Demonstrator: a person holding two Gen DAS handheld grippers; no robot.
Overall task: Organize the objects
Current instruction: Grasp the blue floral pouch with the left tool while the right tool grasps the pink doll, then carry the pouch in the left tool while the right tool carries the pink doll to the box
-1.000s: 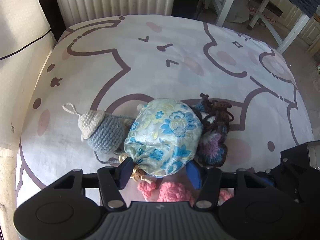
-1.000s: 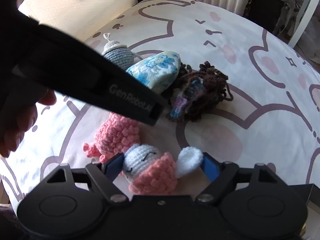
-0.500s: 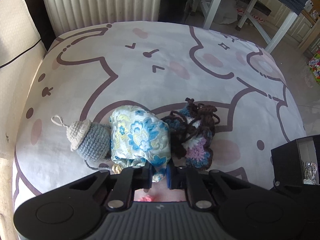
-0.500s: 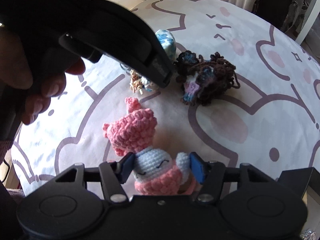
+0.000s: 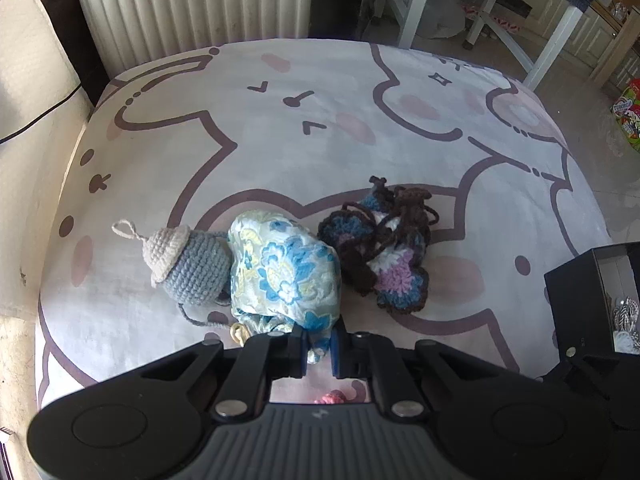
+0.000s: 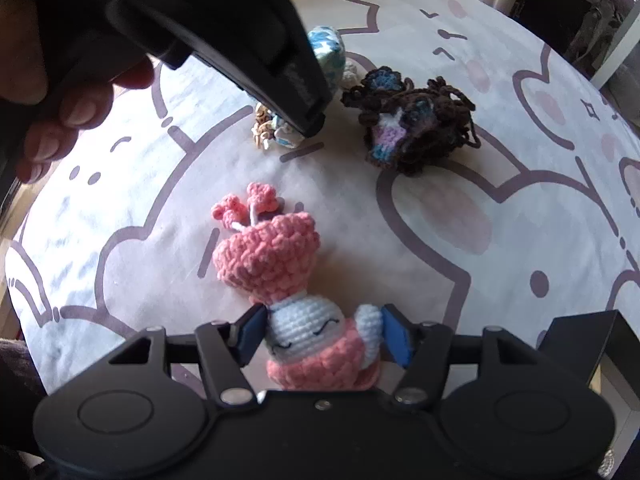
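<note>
My left gripper (image 5: pixel 318 346) is shut on the lower edge of a blue floral satin pouch (image 5: pixel 284 272), whose gold cord ends (image 6: pixel 264 132) trail beside the pads. A blue-grey crochet acorn (image 5: pixel 192 272) touches the pouch on its left, and a brown, blue and purple crochet piece (image 5: pixel 384 252) lies on its right. My right gripper (image 6: pixel 320 336) holds a white-and-pink crochet doll (image 6: pixel 308 332); its jaws are opening slightly, with both pads still against the doll. A pink crochet heart (image 6: pixel 268 256) lies just beyond the doll.
Everything rests on a white cartoon-print rug (image 5: pixel 320 128). An open black box (image 5: pixel 580 296) with small trinkets stands at the right edge. A radiator (image 5: pixel 192 4) and white chair legs (image 5: pixel 548 52) are behind. A hand (image 6: pixel 60 92) grips the left tool.
The left jaws closed from wide apart onto the pouch's edge. The right jaws narrowed around the doll. The pouch has shifted left and bunched up.
</note>
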